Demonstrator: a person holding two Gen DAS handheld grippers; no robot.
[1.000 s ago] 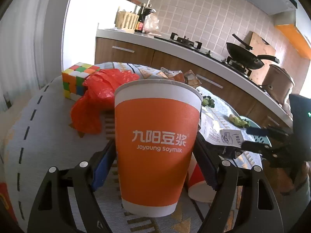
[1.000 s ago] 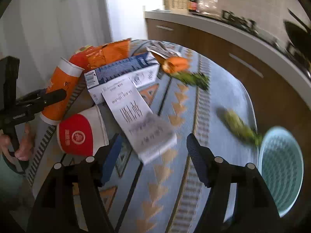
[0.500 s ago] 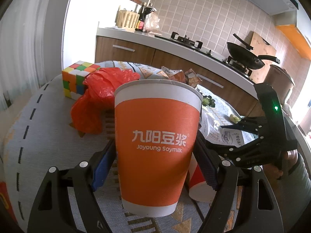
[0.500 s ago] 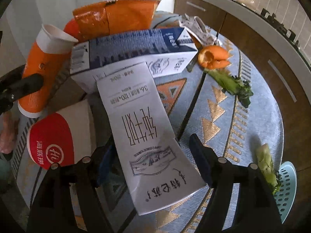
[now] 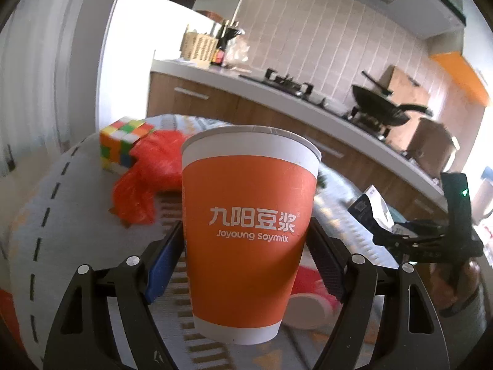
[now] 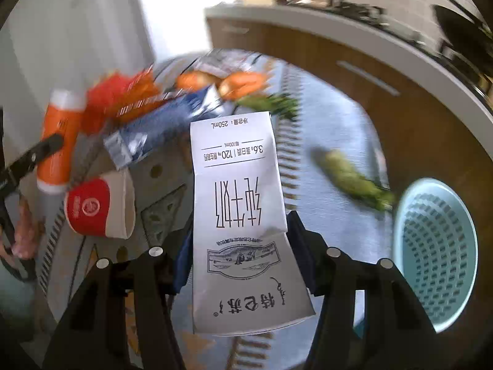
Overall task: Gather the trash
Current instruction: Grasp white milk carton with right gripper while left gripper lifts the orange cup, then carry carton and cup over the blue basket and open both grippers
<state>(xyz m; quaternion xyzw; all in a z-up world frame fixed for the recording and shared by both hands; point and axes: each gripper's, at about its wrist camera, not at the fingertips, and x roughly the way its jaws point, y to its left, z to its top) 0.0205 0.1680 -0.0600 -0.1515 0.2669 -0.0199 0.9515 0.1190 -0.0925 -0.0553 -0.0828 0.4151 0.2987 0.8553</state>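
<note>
Left wrist view: the left gripper (image 5: pixel 246 259) was clamped on an upright orange cup (image 5: pixel 249 231) above the table (image 5: pixel 61 215), with a red bag (image 5: pixel 154 178) and puzzle cube (image 5: pixel 123 141) behind.
Right wrist view: the right gripper (image 6: pixel 237 256) pinched a white milk carton (image 6: pixel 240 215); a red cup (image 6: pixel 98 206) lay on its side to the left, and a blue basket (image 6: pixel 437 246) stood to the right.

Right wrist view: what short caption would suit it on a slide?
Right gripper grips a white milk carton above the littered table, a pale blue basket waiting to its right.
</note>
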